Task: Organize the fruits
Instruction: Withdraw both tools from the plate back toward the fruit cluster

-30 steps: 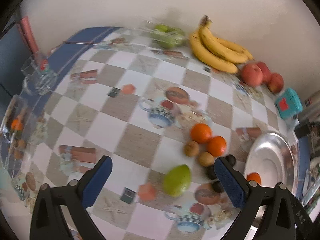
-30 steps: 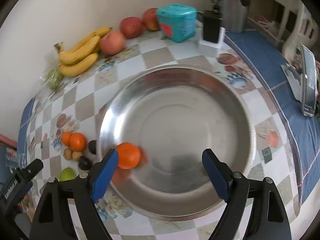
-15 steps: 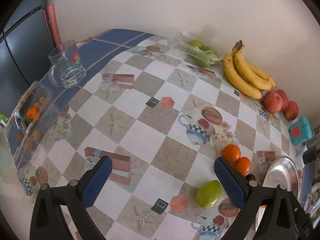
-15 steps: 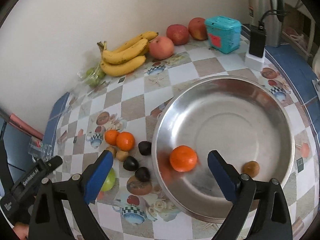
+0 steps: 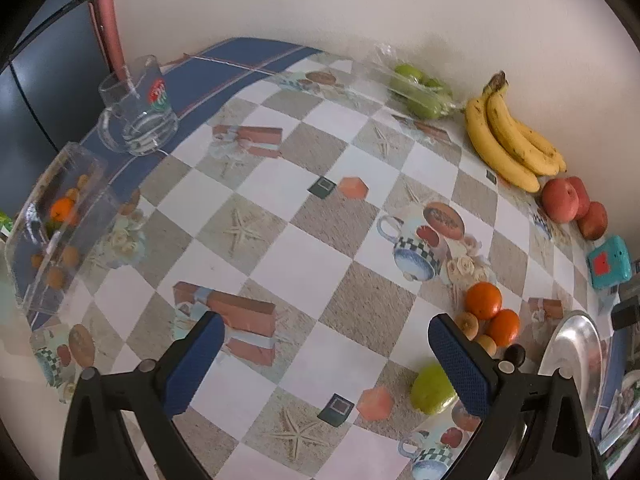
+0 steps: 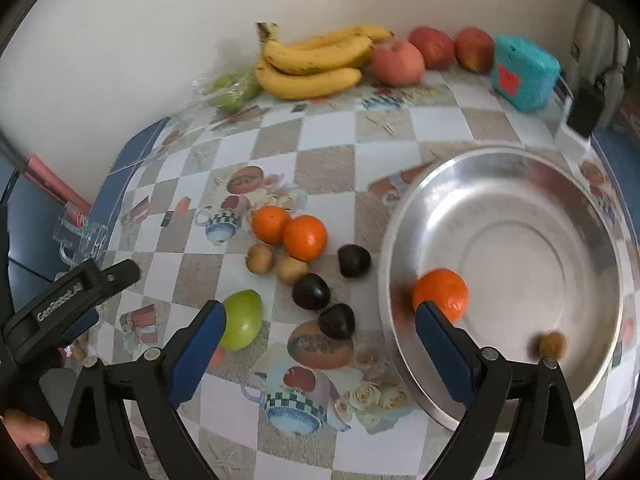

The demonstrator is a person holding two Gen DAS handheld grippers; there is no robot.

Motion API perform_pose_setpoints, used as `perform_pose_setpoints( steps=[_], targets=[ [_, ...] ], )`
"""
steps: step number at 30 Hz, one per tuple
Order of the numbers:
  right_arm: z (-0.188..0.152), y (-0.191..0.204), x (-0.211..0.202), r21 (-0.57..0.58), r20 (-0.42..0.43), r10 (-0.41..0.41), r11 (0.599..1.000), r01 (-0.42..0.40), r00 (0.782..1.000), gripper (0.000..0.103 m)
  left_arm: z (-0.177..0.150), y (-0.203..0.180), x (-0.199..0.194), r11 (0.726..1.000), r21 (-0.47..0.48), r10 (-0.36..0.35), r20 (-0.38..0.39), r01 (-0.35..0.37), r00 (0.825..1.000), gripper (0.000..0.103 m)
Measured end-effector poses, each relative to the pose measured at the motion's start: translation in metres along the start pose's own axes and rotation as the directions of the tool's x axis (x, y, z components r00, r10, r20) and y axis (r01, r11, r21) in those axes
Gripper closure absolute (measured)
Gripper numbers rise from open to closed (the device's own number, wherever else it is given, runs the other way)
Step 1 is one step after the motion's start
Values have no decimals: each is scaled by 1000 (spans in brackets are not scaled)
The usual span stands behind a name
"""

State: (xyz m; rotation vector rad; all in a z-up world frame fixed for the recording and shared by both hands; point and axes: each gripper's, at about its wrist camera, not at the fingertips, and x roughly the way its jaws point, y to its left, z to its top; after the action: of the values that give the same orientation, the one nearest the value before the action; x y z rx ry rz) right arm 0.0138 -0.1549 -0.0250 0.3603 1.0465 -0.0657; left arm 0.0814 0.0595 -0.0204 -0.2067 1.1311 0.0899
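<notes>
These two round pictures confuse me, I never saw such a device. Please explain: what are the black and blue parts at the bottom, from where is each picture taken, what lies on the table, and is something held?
There is no robot. A person holds one hand-held gripper in each hand, and a small wide-angle camera on each looks forward along its two blue-padded fingers. One picture comes from the left hand-held gripper, the other from the right hand-held gripper. Both stand open and hold nothing.

On the checked tablecloth lie bananas, red apples, two oranges, small brown fruits, three dark fruits and a green fruit. The steel bowl holds one orange and a small brown fruit.
</notes>
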Motion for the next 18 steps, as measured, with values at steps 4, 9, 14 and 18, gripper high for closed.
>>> perform_pose_setpoints(
  steps=[4, 9, 14, 18],
  targets=[
    [-1, 1, 5, 4, 9, 9, 1000, -9, 1000, 7, -2, -5, 5, 1000, 19, -9, -10, 9, 1000, 0],
    [-1, -4, 11, -16, -22, -62, 998, 61, 998, 7, -7, -14, 17, 998, 38, -44, -67, 46, 997, 0],
    [1, -17, 4, 15, 0, -101, 995, 101, 995, 7, -13, -28, 26, 994, 92, -57, -97, 66, 994, 0],
    [0, -22, 3, 18, -12, -138, 990, 138, 990, 7, -18, -41, 32, 986, 159, -40, -114, 58, 993, 0]
  ],
)
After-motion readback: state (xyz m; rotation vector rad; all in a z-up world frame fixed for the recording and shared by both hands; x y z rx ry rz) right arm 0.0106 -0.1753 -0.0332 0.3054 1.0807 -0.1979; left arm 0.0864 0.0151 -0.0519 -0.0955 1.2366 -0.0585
